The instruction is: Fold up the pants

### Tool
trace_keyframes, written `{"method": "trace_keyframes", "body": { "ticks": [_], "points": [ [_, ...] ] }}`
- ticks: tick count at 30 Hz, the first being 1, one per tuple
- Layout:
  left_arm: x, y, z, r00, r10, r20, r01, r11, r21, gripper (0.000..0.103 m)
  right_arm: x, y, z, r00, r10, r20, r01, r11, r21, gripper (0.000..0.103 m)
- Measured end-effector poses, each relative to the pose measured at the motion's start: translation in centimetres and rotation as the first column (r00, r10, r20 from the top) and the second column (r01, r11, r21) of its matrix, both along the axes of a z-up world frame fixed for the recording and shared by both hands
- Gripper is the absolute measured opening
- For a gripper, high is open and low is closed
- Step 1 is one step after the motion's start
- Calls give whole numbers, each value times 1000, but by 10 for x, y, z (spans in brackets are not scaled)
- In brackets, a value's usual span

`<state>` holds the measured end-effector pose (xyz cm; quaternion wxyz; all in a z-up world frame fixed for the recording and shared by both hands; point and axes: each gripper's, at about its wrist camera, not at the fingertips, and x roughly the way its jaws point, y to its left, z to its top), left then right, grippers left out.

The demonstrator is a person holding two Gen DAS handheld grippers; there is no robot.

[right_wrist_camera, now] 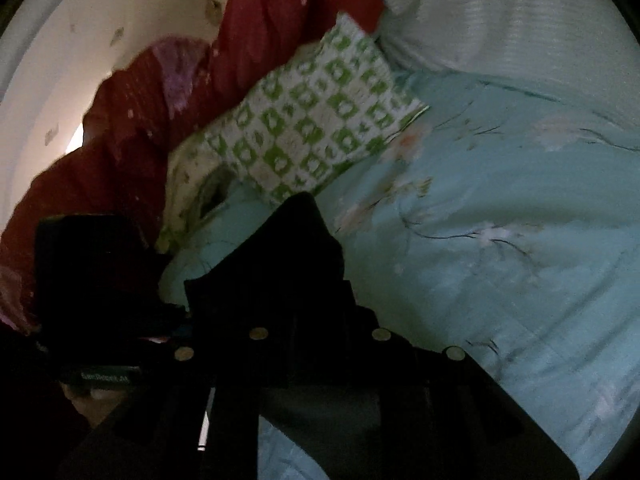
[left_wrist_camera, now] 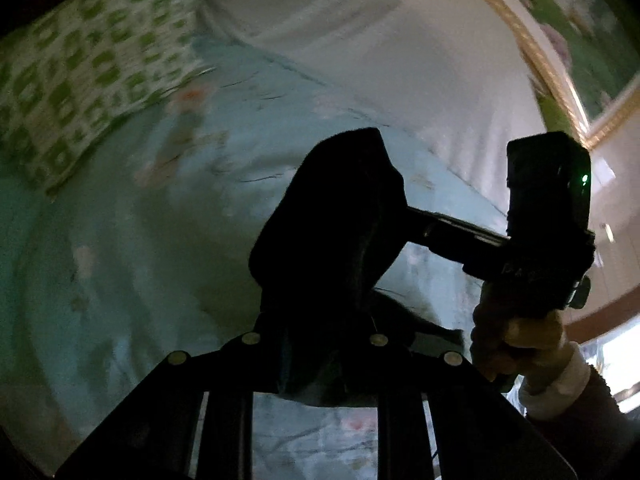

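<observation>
The pants are black cloth, bunched over my left gripper, which is shut on them and holds them above the light blue floral bedspread. Its fingertips are hidden under the cloth. My right gripper reaches in from the right in the left wrist view and meets the same bunch of pants. In the right wrist view the pants drape over my right gripper, which is shut on them. The left gripper's dark body is at the left there.
A green and white patterned pillow lies at the head of the bedspread. A white blanket lies beyond it. A red cover runs along the wall. A gold picture frame hangs at the right.
</observation>
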<state>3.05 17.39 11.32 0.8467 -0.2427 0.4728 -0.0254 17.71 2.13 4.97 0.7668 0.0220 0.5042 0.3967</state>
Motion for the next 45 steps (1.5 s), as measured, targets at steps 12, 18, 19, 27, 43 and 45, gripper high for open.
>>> {"method": "trace_keyframes", "body": {
  "ticks": [12,18,19,27,43,45],
  "points": [
    [19,-124,17,962,-272,27,270,961,64,18,-51,-120,30,973,-224,61,220,973,76,18],
    [18,-179,1,927,-375,-15,375,921,106,18,-71,-169,22,947,-316,48,310,945,109,18],
    [20,-186,-3,922,-387,-25,387,915,110,18,-74,-175,19,944,-328,47,321,941,111,18],
    [23,-238,-34,881,-465,-93,474,865,165,19,-92,-218,-1,916,-399,27,394,912,119,18],
    [22,-308,-91,805,-574,-149,590,749,302,31,-118,-279,-41,812,-580,-71,584,805,102,26],
    [20,-312,-95,796,-586,-152,602,742,294,34,-125,-287,-39,784,-617,-72,621,778,97,26]
  ]
}}
